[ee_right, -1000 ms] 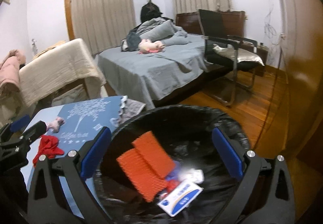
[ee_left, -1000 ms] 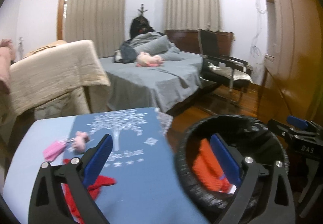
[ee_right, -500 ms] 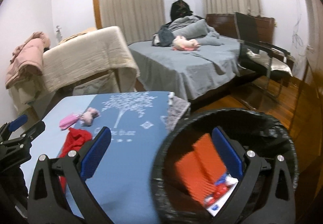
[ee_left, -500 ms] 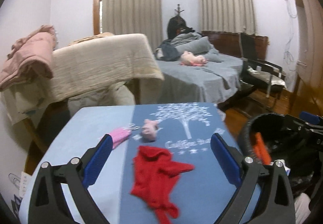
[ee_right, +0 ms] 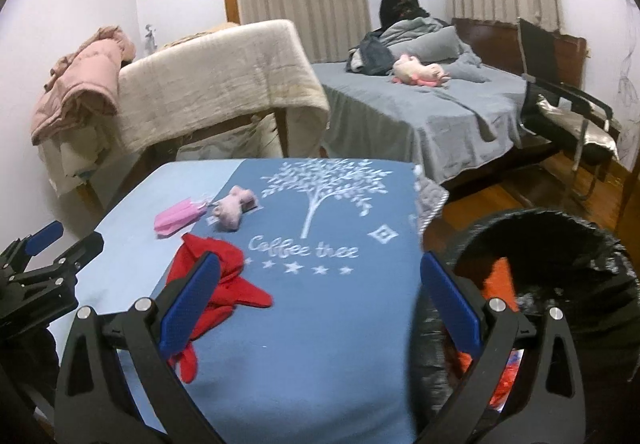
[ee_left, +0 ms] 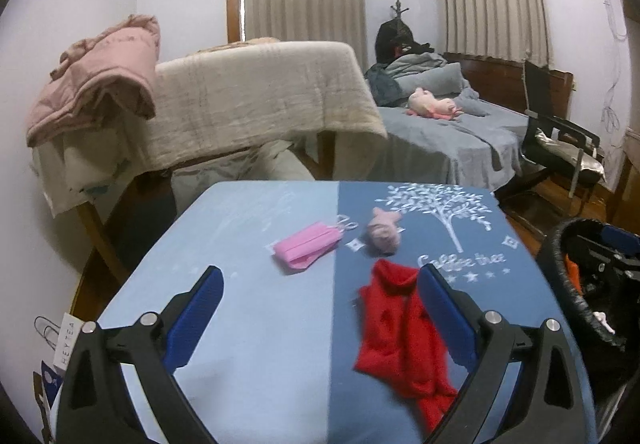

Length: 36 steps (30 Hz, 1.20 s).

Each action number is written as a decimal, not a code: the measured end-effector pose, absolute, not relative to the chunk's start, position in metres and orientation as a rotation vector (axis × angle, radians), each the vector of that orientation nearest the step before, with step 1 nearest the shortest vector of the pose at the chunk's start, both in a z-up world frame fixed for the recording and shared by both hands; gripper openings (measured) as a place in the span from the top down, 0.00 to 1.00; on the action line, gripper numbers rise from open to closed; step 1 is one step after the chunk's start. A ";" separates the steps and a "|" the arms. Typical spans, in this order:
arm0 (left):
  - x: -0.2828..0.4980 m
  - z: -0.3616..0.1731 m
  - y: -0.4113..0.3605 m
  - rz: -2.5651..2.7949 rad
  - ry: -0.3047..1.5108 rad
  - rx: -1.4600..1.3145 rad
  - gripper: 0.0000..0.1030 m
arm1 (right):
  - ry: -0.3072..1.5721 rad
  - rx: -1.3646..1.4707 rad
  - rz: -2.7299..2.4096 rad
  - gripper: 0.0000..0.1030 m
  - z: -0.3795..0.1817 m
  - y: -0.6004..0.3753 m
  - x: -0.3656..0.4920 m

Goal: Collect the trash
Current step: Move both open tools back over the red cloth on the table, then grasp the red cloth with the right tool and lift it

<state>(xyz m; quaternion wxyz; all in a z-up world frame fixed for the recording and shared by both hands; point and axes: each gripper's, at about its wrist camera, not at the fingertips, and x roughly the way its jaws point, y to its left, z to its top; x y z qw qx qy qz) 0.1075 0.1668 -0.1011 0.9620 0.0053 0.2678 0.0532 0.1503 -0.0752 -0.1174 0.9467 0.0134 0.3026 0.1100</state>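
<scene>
Your left gripper [ee_left: 320,308] hangs over the blue tablecloth [ee_left: 248,324] with its jaws spread wide and empty — the red cloth [ee_left: 396,340] lies just under its right finger. Your right gripper [ee_right: 320,300] is equally wide and holds nothing. The pink mask [ee_left: 306,249] sits beyond, beside a small pink toy [ee_left: 383,232]; the black bin [ee_right: 560,284] stands off the table's right edge.

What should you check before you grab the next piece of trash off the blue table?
1. Left gripper open and empty: ok.
2. Right gripper open and empty: ok.
3. Red cloth in view, lying loose on the table: ok.
4. Pink mask and pink crumpled piece lie apart from the red cloth: ok.
5. Black trash bin beside the table, mouth open: ok.
6. Room left in the bin: cannot tell.
</scene>
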 end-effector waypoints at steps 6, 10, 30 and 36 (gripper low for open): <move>0.114 -0.118 0.189 0.125 0.564 -0.003 0.07 | 0.655 0.012 0.259 0.06 -0.138 -0.046 0.161; 0.118 -0.126 0.201 0.147 0.578 -0.014 0.07 | 0.688 -0.006 0.286 0.06 -0.151 -0.029 0.172; 0.140 -0.141 0.220 0.180 0.598 -0.043 0.08 | 0.814 -0.047 0.389 0.32 -0.191 0.023 0.223; 0.143 -0.144 0.221 0.178 0.604 -0.053 0.08 | 0.884 -0.056 0.432 0.58 -0.202 0.032 0.235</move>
